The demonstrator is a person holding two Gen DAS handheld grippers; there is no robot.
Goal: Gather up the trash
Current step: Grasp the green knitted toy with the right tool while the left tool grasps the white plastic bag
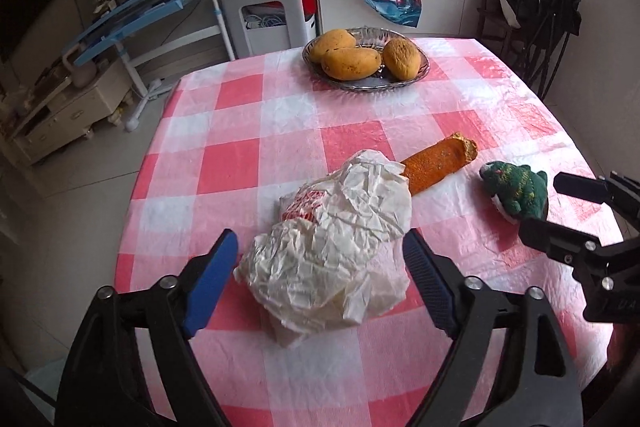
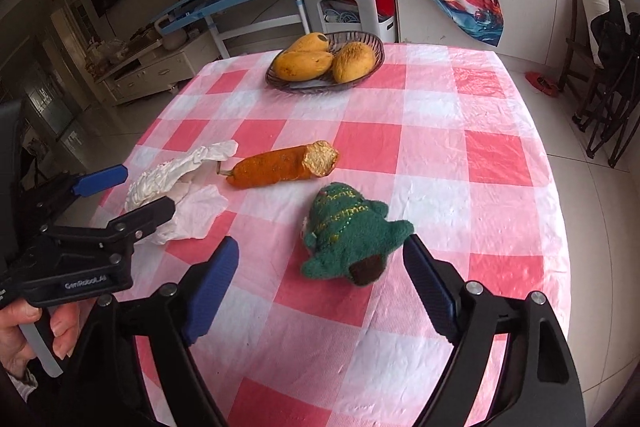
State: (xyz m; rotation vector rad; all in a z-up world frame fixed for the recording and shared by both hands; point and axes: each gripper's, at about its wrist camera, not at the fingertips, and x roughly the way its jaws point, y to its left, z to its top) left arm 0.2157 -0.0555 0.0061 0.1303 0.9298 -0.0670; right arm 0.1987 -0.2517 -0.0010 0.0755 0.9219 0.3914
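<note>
A crumpled white paper wrapper (image 1: 340, 251) with red print lies on the checked tablecloth (image 1: 248, 115), between the open jaws of my left gripper (image 1: 320, 279). It also shows in the right wrist view (image 2: 176, 187). A piece of orange peel-like rind (image 1: 438, 165) lies just beyond it; it also shows in the right wrist view (image 2: 284, 165). A green plush toy (image 2: 352, 239) lies between the open jaws of my right gripper (image 2: 320, 279); it also shows in the left wrist view (image 1: 516, 191). Both grippers are empty.
A metal bowl (image 1: 416, 75) with three mangoes (image 1: 352, 63) stands at the table's far side. The table edge curves off on the left and right. Beyond are a blue desk (image 1: 152, 7), a white stool (image 1: 264, 11) and folded chairs (image 1: 548, 23).
</note>
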